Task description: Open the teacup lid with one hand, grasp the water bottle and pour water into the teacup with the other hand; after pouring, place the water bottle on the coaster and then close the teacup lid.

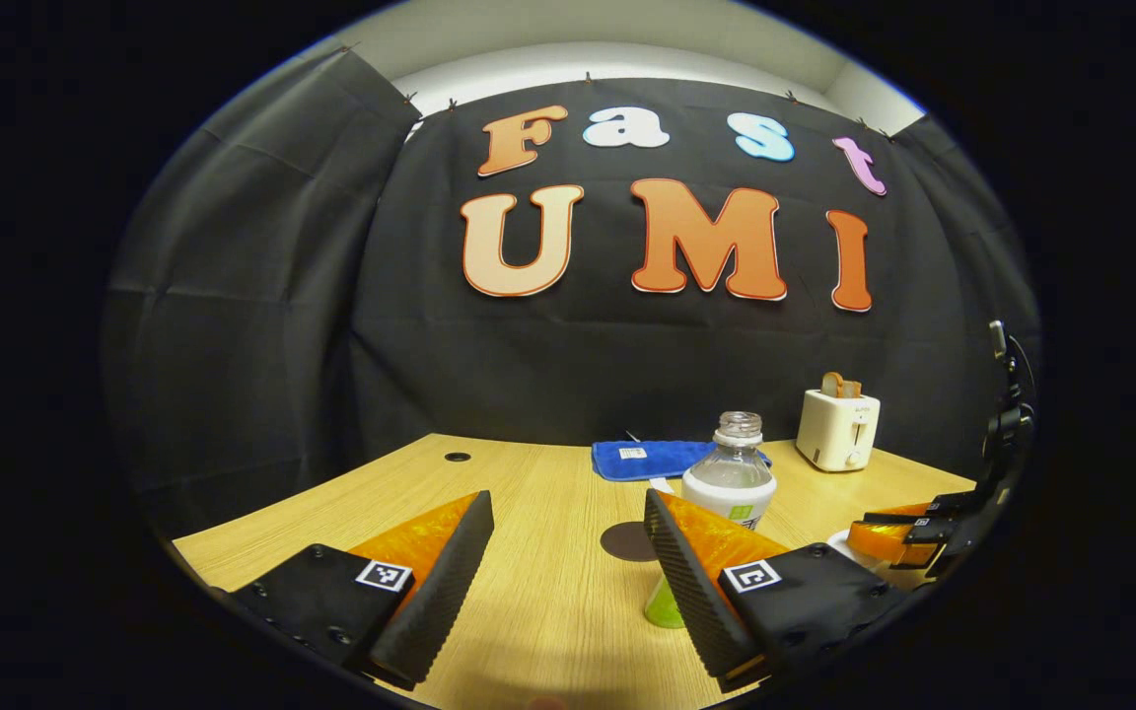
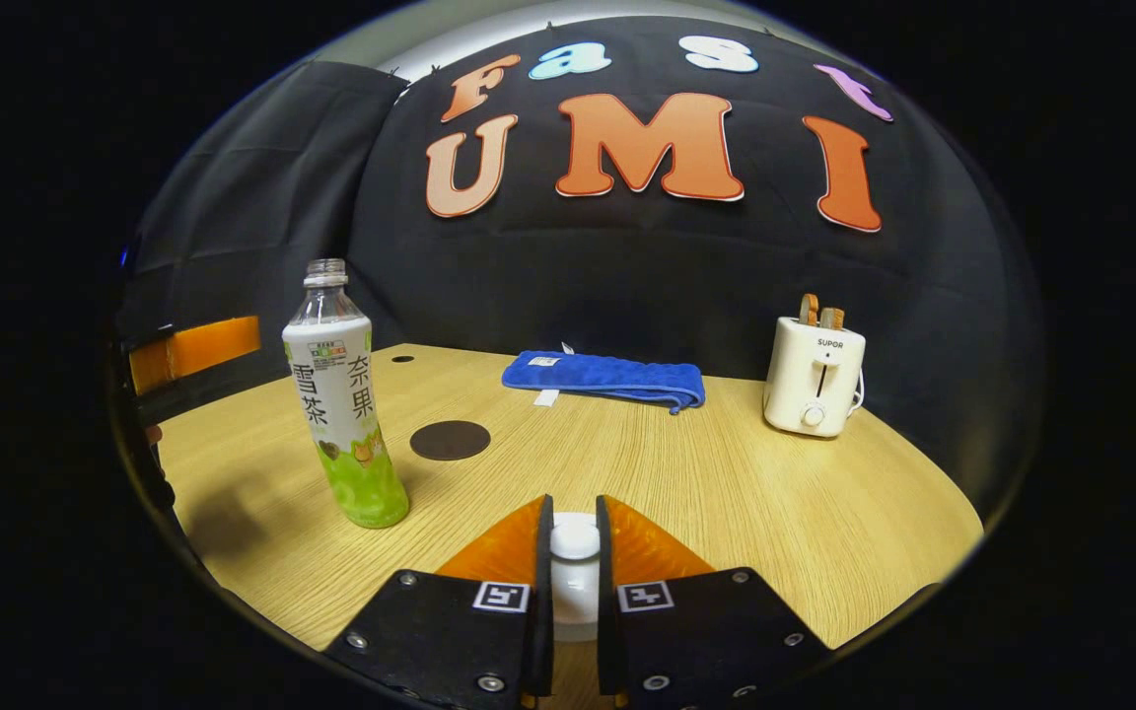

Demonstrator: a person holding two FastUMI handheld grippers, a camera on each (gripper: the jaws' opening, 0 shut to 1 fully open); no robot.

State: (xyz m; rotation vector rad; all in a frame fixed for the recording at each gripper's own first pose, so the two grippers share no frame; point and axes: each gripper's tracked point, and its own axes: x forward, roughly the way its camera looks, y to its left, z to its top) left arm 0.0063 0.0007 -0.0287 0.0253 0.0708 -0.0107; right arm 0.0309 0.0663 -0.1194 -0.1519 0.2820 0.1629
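Note:
An uncapped clear bottle with a white and green label [image 1: 731,475] [image 2: 343,414] stands upright on the wooden table. A dark round coaster [image 1: 625,541] [image 2: 450,440] lies just behind it. My left gripper [image 1: 568,503] is open a little short of the bottle, which stands behind its right finger. My right gripper [image 2: 574,505] is shut on the white knob [image 2: 575,540] of the teacup lid [image 2: 576,603]. From the left gripper view, the right gripper [image 1: 898,537] sits over the white teacup [image 1: 846,548] at the far right. Whether the lid is raised off the cup is hidden.
A folded blue towel [image 1: 649,459] [image 2: 603,380] lies at the back of the table. A white toaster with bread in it [image 1: 836,429] [image 2: 815,380] stands at the back right. The left gripper [image 2: 195,357] shows at the left edge of the right gripper view.

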